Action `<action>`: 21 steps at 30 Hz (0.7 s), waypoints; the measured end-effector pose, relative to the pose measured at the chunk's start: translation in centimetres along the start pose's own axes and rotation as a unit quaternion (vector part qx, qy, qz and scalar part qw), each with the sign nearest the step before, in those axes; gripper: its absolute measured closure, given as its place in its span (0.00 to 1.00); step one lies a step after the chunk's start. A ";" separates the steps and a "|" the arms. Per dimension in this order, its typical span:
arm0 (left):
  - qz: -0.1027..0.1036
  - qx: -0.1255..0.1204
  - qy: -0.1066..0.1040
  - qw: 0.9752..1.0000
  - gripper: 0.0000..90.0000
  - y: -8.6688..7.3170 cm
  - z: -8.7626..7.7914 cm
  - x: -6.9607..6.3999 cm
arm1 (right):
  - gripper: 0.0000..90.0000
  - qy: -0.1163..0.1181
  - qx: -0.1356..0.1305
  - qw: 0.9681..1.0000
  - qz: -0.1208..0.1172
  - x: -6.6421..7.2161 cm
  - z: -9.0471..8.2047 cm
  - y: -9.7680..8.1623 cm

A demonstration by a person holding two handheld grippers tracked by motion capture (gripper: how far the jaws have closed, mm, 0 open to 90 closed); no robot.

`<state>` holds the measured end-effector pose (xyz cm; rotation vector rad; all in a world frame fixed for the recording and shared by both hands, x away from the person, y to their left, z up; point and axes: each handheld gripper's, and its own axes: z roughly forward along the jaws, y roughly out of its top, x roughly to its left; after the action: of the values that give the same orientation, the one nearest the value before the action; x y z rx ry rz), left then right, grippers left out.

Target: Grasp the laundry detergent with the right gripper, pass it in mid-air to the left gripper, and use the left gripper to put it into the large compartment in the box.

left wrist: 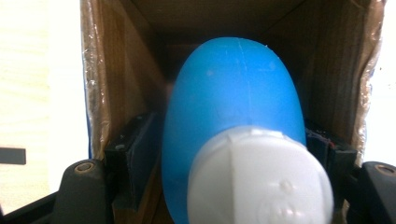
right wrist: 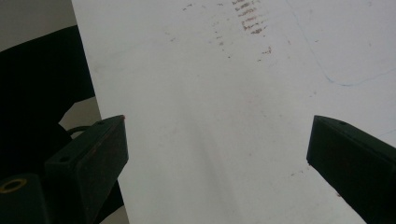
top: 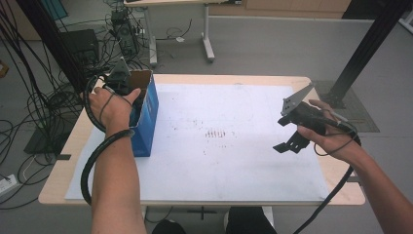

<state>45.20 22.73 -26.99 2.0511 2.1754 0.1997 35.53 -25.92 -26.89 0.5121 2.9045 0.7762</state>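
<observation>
Left claw (left wrist: 224, 186) reaches into the box (top: 146, 114) at nine o'clock, jaws loosely flanking a blue bottle (left wrist: 233, 107); right claw (right wrist: 217, 154) gapes empty over the table (top: 243, 80).

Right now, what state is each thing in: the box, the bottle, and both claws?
Box: upright at the table's left edge, top open.
Blue bottle: inside the box, white cap on, pointing toward the left claw's camera.
Left claw: lowered into the box, jaws either side of the bottle; contact unclear.
Right claw: open, nothing between the jaws, over the white sheet.
</observation>
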 end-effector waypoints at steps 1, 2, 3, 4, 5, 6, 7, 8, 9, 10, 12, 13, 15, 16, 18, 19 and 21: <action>0.000 0.000 0.000 1.000 0.32 0.0 -0.1 0.0 | 0.06 -0.001 0.000 1.000 0.000 0.0 0.0 0.0; 0.002 -0.001 0.001 1.000 0.32 0.0 -0.1 0.0 | 0.06 -0.001 -0.001 1.000 0.000 0.0 -0.1 0.0; 0.004 -0.001 0.001 1.000 0.32 0.0 -0.2 -0.1 | 0.06 -0.001 -0.001 1.000 0.001 0.1 -0.1 0.0; 0.003 0.001 0.002 1.000 0.32 0.0 -0.3 -0.1 | 0.06 -0.002 0.000 1.000 0.001 0.1 -0.2 0.0; 0.003 0.000 0.003 1.000 0.32 0.0 -0.4 -0.1 | 0.06 -0.002 0.000 1.000 0.001 0.1 -0.2 0.0; 0.004 0.000 0.003 1.000 0.32 0.0 -0.4 -0.1 | 0.06 -0.002 -0.001 1.000 0.001 0.1 -0.2 0.0; 0.005 0.001 0.004 1.000 0.32 0.0 -0.5 -0.2 | 0.06 -0.002 -0.002 1.000 0.000 0.2 -0.3 0.0; 0.006 0.002 0.005 1.000 0.32 0.0 -0.6 -0.2 | 0.06 -0.002 -0.003 1.000 0.001 0.2 -0.3 0.0; 0.007 0.002 0.007 1.000 0.31 0.0 -0.7 -0.2 | 0.06 -0.002 -0.002 1.000 0.002 0.2 -0.3 -0.1; 0.007 0.002 0.007 1.000 0.31 0.0 -0.7 -0.2 | 0.06 -0.001 -0.002 1.000 0.001 0.2 -0.3 -0.1; 0.007 0.007 0.007 1.000 0.30 -0.1 -0.9 -0.2 | 0.06 -0.002 -0.002 1.000 0.000 0.3 -0.3 -0.1; 0.006 0.007 0.007 1.000 0.28 -0.1 -1.0 -0.1 | 0.06 -0.002 -0.003 1.000 0.000 0.3 -0.3 0.0; 0.003 0.007 0.003 1.000 0.22 -0.1 -1.2 -0.1 | 0.06 -0.003 -0.003 1.000 -0.002 0.3 -0.4 0.1; 0.005 0.008 0.004 1.000 0.23 -0.1 -1.3 -0.1 | 0.06 -0.003 -0.004 1.000 -0.002 0.4 -0.5 0.1; 0.006 0.008 0.005 1.000 0.23 -0.2 -1.5 -0.1 | 0.06 -0.003 -0.006 1.000 -0.003 0.5 -0.5 0.2; 0.007 0.008 0.005 1.000 0.23 -0.2 -1.6 -0.1 | 0.06 -0.003 -0.006 1.000 -0.005 0.5 -0.5 0.2; 0.009 0.009 0.004 1.000 0.23 -0.3 -1.8 -0.1 | 0.06 -0.003 -0.005 1.000 -0.004 0.6 -0.5 0.2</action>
<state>44.60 22.58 -25.24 2.0837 2.1728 0.1919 34.93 -25.78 -26.35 0.5003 2.8940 0.7878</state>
